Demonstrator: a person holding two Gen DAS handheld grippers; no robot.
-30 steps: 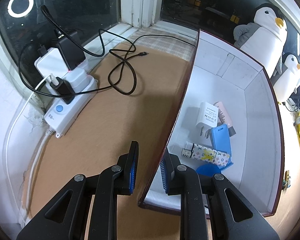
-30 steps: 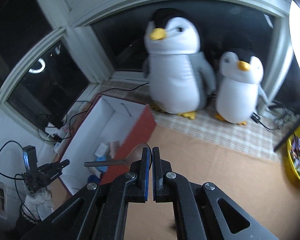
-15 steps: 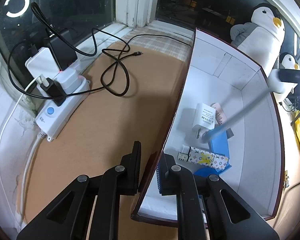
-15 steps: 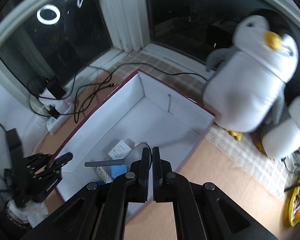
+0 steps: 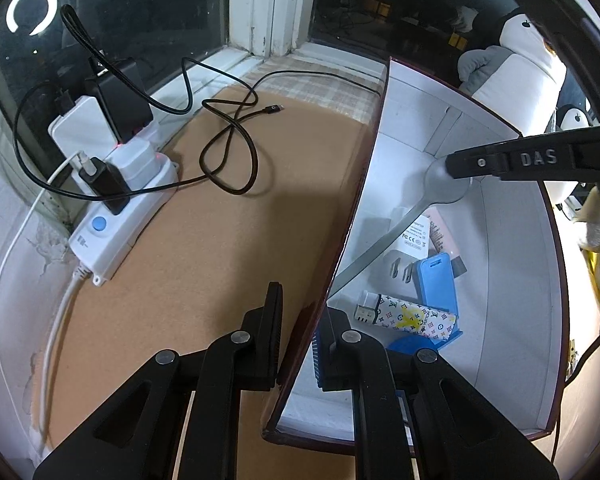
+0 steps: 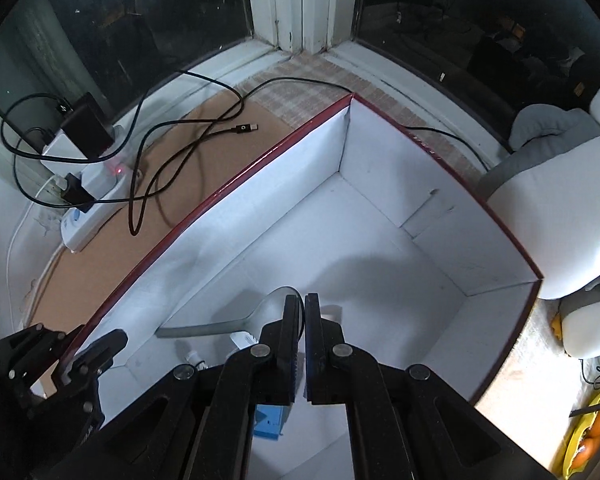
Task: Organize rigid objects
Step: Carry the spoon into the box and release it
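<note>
Now the left hand-held gripper (image 5: 298, 338) is clamped on the near left wall of the red-edged box (image 5: 512, 216), one finger outside and one inside. Over the box, the right hand-held gripper (image 6: 302, 312) pinches the bowl of a metal spoon (image 6: 236, 318), handle pointing left above the white charger (image 5: 414, 236) and blue case (image 5: 436, 284).

Charger (image 5: 414, 236) label print too small to read, spoon (image 5: 384, 248) handle crossing over it. Spoon bowl edge (image 6: 278, 300) tucked behind right gripper (image 6: 302, 344) fingers, contact spot not visible. Blue case (image 6: 268, 420) at 6 o'clock mostly hidden under same gripper. Pink item (image 5: 440, 232) half covered by charger and blue case. Big penguin plush (image 5: 516, 64) cut off at 2 o'clock edge. Orange fruit (image 6: 590, 440) at 4 o'clock blurry, clipped by rim.
</note>
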